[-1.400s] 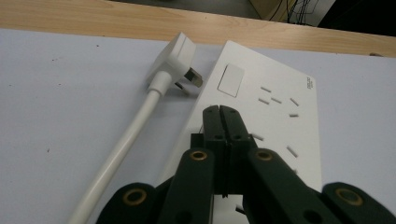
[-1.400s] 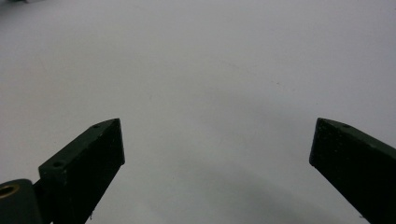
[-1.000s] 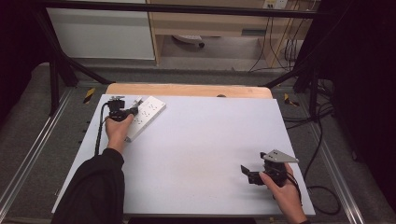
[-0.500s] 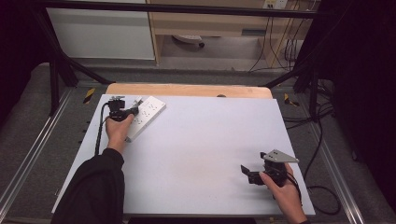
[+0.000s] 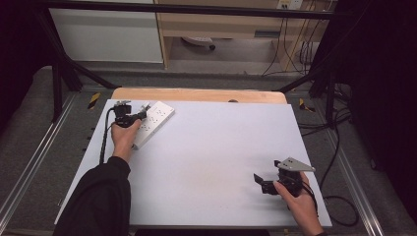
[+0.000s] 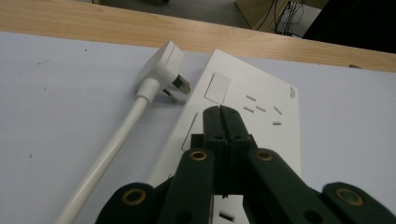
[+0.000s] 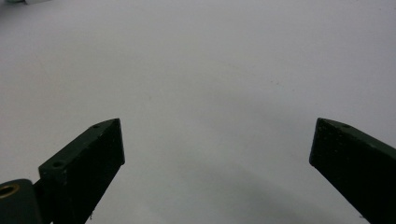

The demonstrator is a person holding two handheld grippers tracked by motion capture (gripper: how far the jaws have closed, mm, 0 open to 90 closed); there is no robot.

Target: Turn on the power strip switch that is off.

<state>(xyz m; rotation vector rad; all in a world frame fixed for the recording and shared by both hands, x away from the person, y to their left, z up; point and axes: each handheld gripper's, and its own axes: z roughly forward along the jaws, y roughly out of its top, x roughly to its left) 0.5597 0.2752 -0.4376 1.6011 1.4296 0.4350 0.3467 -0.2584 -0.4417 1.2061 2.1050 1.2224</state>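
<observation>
While L gripper (image 6: 221, 111) sits pinched together over power strip (image 6: 261, 116), R gripper (image 7: 217, 144) gapes wide w/ nothing between

Left gripper (image 6: 220, 112) jaws pressed together, right gripper (image 7: 217, 144) jaws spread wide, both seemingly held low

My work lies on a white table top (image 5: 206, 167); beyond it, perhaps a wooden cabinet (image 5: 221, 24) and dangling cables (image 5: 295, 49).
</observation>
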